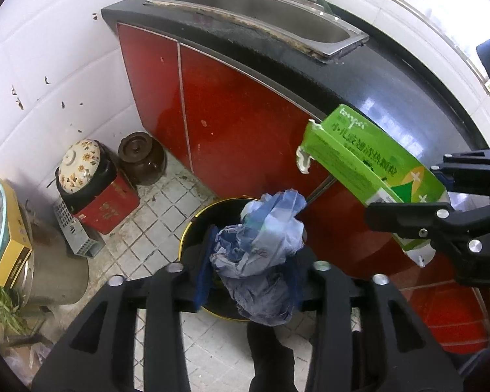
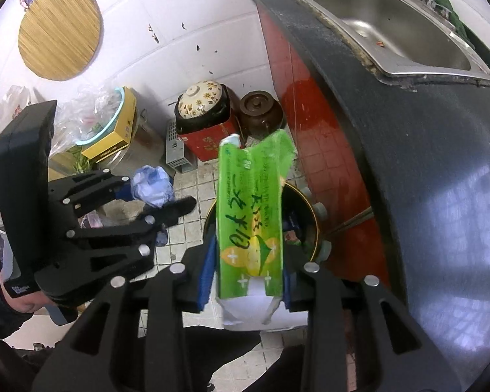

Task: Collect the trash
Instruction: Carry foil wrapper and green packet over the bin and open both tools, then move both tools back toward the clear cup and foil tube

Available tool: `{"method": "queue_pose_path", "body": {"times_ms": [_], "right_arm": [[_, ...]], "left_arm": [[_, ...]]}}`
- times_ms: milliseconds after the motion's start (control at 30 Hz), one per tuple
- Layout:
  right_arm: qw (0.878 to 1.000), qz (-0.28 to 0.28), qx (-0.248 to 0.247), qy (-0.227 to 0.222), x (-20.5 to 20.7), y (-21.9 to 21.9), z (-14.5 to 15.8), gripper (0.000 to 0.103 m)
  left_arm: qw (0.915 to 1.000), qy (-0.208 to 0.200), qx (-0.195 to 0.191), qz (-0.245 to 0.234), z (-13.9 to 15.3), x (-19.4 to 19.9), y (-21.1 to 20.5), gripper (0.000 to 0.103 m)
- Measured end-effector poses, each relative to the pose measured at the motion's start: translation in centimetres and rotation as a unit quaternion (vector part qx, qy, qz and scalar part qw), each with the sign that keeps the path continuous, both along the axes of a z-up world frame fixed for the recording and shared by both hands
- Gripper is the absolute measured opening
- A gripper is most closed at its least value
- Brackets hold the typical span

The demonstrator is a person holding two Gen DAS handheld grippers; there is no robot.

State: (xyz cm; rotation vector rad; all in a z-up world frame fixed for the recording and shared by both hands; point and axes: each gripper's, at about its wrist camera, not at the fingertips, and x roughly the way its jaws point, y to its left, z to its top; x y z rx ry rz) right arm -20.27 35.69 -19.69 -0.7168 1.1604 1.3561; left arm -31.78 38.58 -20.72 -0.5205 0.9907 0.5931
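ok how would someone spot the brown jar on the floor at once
Start at the red cabinet under the steel sink. At the cabinet's left end, in the corner by the white tiled wall, stands a brown jar. Unlike the flowered lid beside it, it is plain, dark and glossy.

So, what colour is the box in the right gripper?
Bright green box, white at its open end; clearest in the right wrist view.

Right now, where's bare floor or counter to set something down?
Free: dark counter between the sink and the near edge; tiled floor between the black bin and the red tin. Crowded: the wall corner, with floral-lidded pot, brown jar, grey basket and yellow box packed together.
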Motion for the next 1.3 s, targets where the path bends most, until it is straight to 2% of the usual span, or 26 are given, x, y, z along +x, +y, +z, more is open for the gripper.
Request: {"method": "queue_pose_path", "body": {"times_ms": [33, 67, 267, 400, 567, 700, 833, 900, 1033, 1200, 1300], "right_arm": [[1.0, -0.001, 0.0, -0.001, 0.1, 0.1, 0.0, 0.041], [1.0, -0.002, 0.0, 0.0, 0.1, 0.1, 0.0, 0.05], [1.0, -0.012, 0.002, 0.003, 0.8, -0.4, 0.4, 0.053], [0.999, -0.037, 0.018, -0.001, 2.5, -2.6, 2.2, 0.054], [0.992, -0.11, 0.056, -0.019, 7.1, -8.5, 6.5, 0.062], [0.973, -0.207, 0.087, -0.05, 12.3, -16.2, 10.7, 0.069], [0.941, -0.31, 0.102, -0.085, 17.7, -25.5, 13.8, 0.075], [0.922, -0.36, 0.105, -0.099, 20.2, -30.6, 15.1, 0.075], [0.884, -0.437, 0.105, -0.127, 24.0, -40.6, 16.6, 0.077], [0.851, -0.497, 0.101, -0.14, 27.1, -49.0, 16.3, 0.078], [0.837, -0.521, 0.101, -0.136, 28.5, -52.0, 15.8, 0.078]], "left_arm": [[1.0, 0.003, 0.003, 0.003, -0.1, 0.0, 0.0, 0.066], [0.9999, 0.002, 0.007, 0.008, -0.1, -0.1, 0.1, 0.07], [0.9998, 0.005, 0.002, 0.017, -0.3, -0.3, 0.3, 0.07], [0.9999, 0.005, 0.006, 0.012, 0.6, 0.2, -0.1, 0.072], [0.9989, -0.014, 0.03, -0.033, 4.0, 3.5, -2.6, 0.081], [0.9927, -0.038, 0.049, -0.103, 7.4, 8.9, -6.5, 0.09], [0.9754, -0.072, 0.053, -0.202, 10.6, 16.6, -12.8, 0.091], [0.9607, -0.087, 0.055, -0.258, 11.9, 20.9, -16.7, 0.092], [0.9325, -0.108, 0.057, -0.34, 13.3, 27.6, -23.8, 0.092], [0.8997, -0.119, 0.047, -0.417, 14.1, 34.0, -31.6, 0.092], [0.8776, -0.118, 0.051, -0.462, 14.1, 36.6, -36.4, 0.092]]}}
